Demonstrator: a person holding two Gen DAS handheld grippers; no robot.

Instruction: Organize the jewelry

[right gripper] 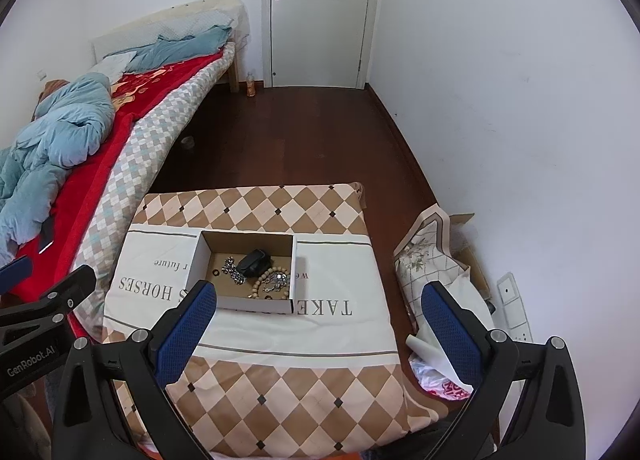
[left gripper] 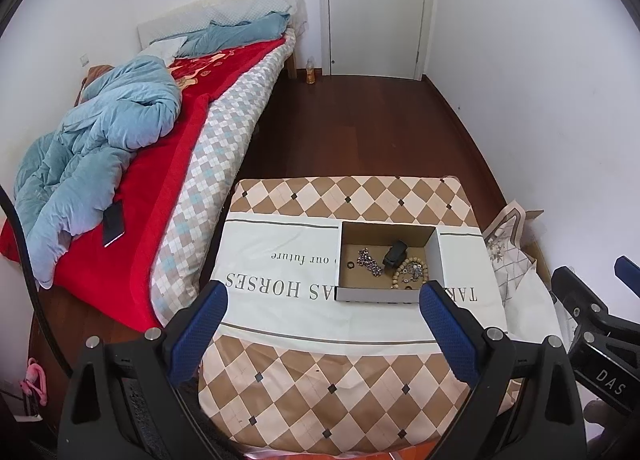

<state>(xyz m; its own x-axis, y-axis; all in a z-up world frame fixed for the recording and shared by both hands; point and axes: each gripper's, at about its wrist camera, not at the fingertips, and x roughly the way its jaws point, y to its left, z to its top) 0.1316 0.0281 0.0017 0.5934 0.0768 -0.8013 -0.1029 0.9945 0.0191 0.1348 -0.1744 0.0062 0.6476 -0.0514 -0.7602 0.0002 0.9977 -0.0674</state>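
Left wrist view showed an open cardboard box (left gripper: 440,260) holding a wooden bead bracelet (left gripper: 398,274), silvery chain (left gripper: 370,262) and a black ring (left gripper: 350,265). Both tongs, left (left gripper: 322,306) and right (right gripper: 318,304), gaped wide, empty.

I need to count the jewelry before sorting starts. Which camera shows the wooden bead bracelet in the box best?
The right wrist view: the bead bracelet lies open to sight inside the cardboard box, most of its loop visible. In the left wrist view the bracelet sits nearer the box's front wall, close behind a tool finger.
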